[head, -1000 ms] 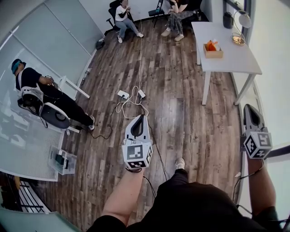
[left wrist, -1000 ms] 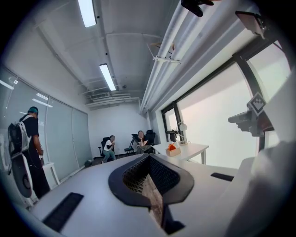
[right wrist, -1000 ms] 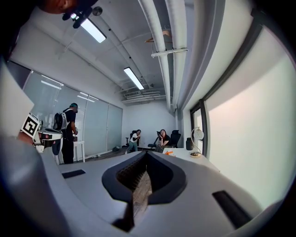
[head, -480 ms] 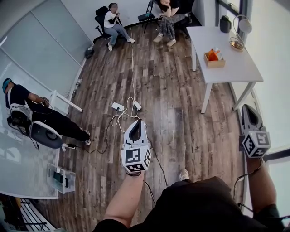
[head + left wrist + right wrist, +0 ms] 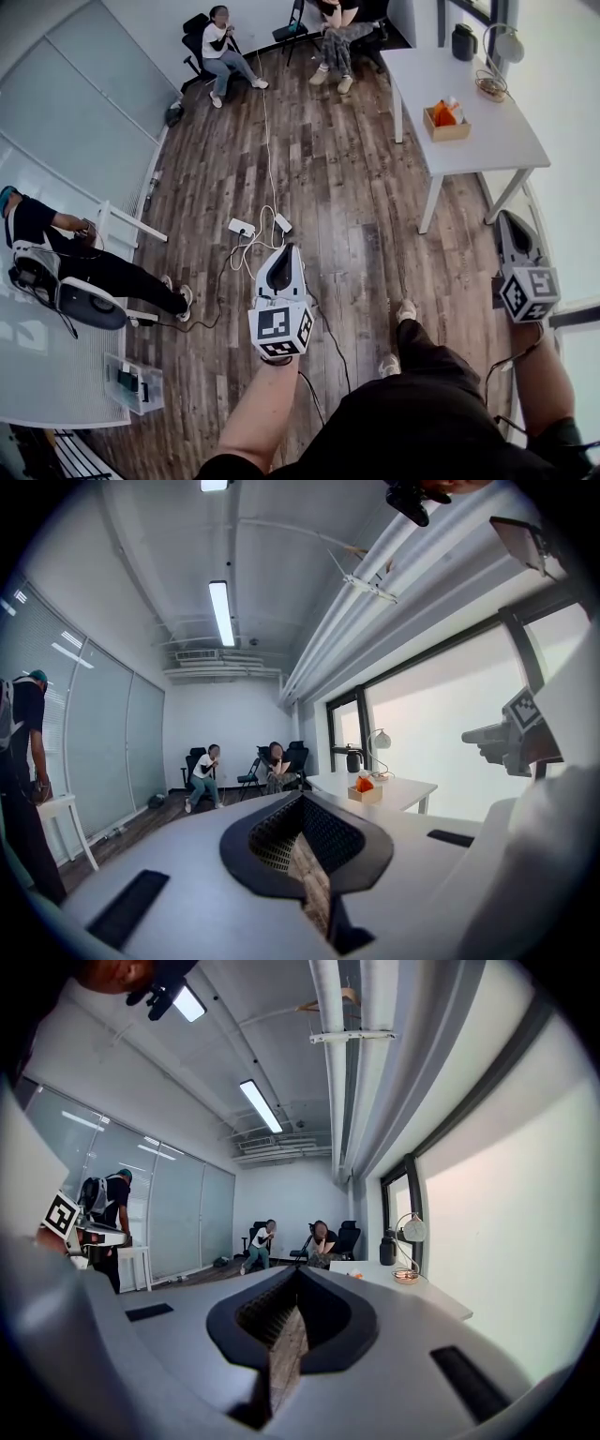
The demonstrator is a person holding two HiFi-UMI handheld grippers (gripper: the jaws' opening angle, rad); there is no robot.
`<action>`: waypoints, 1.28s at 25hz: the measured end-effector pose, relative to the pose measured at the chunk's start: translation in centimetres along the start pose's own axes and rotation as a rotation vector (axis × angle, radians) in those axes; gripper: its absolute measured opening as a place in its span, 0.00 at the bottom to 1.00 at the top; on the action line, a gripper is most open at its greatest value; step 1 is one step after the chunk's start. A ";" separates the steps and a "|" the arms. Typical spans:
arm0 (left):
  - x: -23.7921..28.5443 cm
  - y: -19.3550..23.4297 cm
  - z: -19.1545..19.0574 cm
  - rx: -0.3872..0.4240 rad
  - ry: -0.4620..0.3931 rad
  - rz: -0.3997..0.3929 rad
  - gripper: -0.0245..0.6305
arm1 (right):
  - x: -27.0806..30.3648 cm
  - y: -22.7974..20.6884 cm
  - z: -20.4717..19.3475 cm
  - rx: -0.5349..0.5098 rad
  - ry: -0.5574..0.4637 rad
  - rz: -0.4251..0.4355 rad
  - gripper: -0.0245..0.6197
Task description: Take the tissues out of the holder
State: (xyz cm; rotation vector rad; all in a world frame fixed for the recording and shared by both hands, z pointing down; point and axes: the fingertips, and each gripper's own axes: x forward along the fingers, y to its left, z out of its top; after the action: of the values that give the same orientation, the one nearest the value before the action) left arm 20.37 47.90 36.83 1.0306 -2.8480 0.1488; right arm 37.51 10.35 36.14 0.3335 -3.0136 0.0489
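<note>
Left gripper and right gripper stay closed, empty — tissue holder now nearer.

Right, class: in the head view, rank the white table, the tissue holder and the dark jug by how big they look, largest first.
1. table, by far the largest.
2. holder.
3. jug, narrower than the holder but about as tall. It stands farther from the camera, so their true sizes are unsure.
</note>
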 end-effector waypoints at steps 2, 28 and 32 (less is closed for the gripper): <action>1.0 0.7 -0.3 0.004 0.009 0.013 0.04 | 1.5 -0.1 -0.3 0.006 -0.005 0.005 0.05; 27.3 3.4 6.0 0.025 0.020 0.037 0.04 | 28.0 -9.3 1.2 0.076 -0.002 0.045 0.04; 30.9 2.6 7.5 0.040 -0.014 0.022 0.04 | 31.3 -10.5 2.5 0.077 -0.044 0.061 0.04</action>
State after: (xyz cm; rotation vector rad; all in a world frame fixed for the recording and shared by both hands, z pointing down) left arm -5.43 29.45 33.47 1.0116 -2.8813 0.2027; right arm 9.18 -6.73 37.36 0.2523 -3.0707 0.1646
